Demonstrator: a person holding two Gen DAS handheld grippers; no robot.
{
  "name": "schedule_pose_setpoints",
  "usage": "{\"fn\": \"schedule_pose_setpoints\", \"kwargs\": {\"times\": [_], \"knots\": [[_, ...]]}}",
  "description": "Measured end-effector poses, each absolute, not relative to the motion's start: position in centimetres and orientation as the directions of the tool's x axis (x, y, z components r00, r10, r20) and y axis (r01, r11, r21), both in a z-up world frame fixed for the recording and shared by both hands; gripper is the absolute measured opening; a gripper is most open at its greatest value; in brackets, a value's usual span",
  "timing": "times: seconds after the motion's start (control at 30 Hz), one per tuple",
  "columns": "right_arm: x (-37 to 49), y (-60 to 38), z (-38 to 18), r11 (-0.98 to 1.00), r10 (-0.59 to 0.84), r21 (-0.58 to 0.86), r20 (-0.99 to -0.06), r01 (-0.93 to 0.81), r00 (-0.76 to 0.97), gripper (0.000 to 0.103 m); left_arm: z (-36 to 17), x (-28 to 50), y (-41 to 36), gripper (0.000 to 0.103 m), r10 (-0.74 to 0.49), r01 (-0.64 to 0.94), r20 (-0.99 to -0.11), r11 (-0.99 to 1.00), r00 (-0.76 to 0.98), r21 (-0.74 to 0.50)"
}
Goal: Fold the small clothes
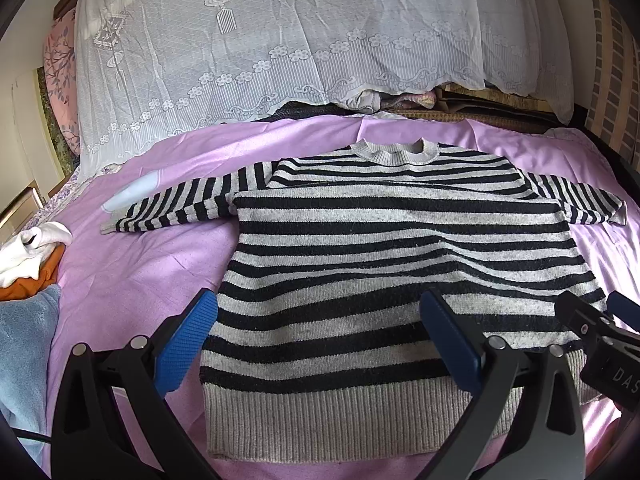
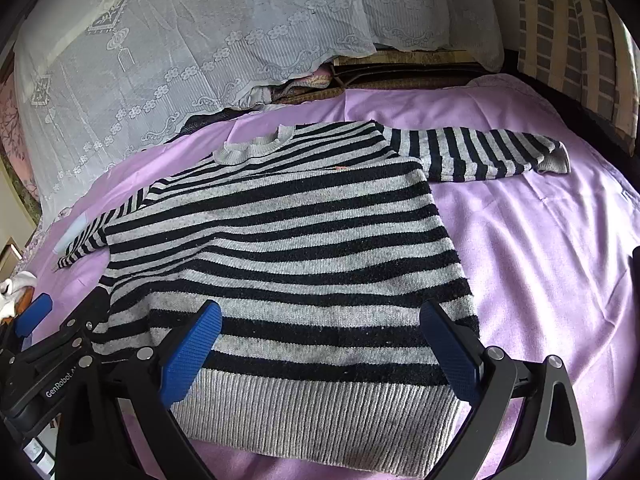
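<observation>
A small sweater [image 1: 400,264] with black and grey stripes lies flat on a purple sheet [image 1: 132,272] that covers the bed. Its 2 sleeves are spread out to the sides, the round grey collar [image 1: 396,151] is at the far end, and the grey ribbed hem [image 1: 320,420] is at the near end, closest to the cameras.

The left gripper [image 1: 320,344] hangs over the lower part of the sweater with its jaws wide apart and nothing between them. One of its blue pads [image 1: 186,344] is above the sheet just beside the left edge of the sweater, and the other one is above the striped part. The right gripper [image 2: 320,344] is also spread wide and holds nothing; it hangs over the hem, near the right corner of the sweater. In each wrist view the other gripper shows at the edge of the picture.

Some writing can be read. On the black body of the left gripper, seen in the right wrist view, white letters say "GenRobot" [image 2: 60,382], and the rest is cut off. On the right gripper, seen in the left wrist view, the letters "DAS" [image 1: 624,378] show at the edge of the frame.

Behind the sweater a white lace cloth [image 1: 280,40] with flower patterns hangs over a pile of things. At the left edge of the bed there is a heap of other clothes [image 1: 28,264] in white, orange and light blue.
</observation>
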State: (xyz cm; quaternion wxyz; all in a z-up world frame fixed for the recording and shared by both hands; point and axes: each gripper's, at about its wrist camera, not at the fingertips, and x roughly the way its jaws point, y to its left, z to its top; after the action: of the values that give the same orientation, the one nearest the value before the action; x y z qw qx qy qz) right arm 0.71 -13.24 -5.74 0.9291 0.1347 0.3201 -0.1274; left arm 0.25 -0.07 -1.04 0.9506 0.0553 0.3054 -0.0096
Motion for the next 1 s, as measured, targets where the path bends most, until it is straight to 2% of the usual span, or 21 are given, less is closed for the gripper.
{"fn": "schedule_pose_setpoints", "kwargs": {"times": [0.6, 0.87, 1.0], "knots": [[0.8, -13.1, -5.7, 0.934, -0.160, 0.151, -0.633, 0.324, 0.757, 0.100, -1.5, 0.1, 0.1, 0.099, 0.011, 0.057, -0.589, 0.994, 0.808, 0.096], [0.9, -12.7, -5.9, 0.941, -0.191, 0.101, -0.631, 0.324, 0.752, 0.100, -2.4, 1.1, 0.2, 0.099, -0.025, 0.090, -0.652, 0.994, 0.758, 0.066], [0.7, -12.5, -6.4, 0.965, -0.163, 0.059, -0.633, 0.257, 0.756, 0.100, -2.6, 1.4, 1.3, 0.099, -0.064, 0.100, -0.671, 0.995, 0.739, 0.015]]}}
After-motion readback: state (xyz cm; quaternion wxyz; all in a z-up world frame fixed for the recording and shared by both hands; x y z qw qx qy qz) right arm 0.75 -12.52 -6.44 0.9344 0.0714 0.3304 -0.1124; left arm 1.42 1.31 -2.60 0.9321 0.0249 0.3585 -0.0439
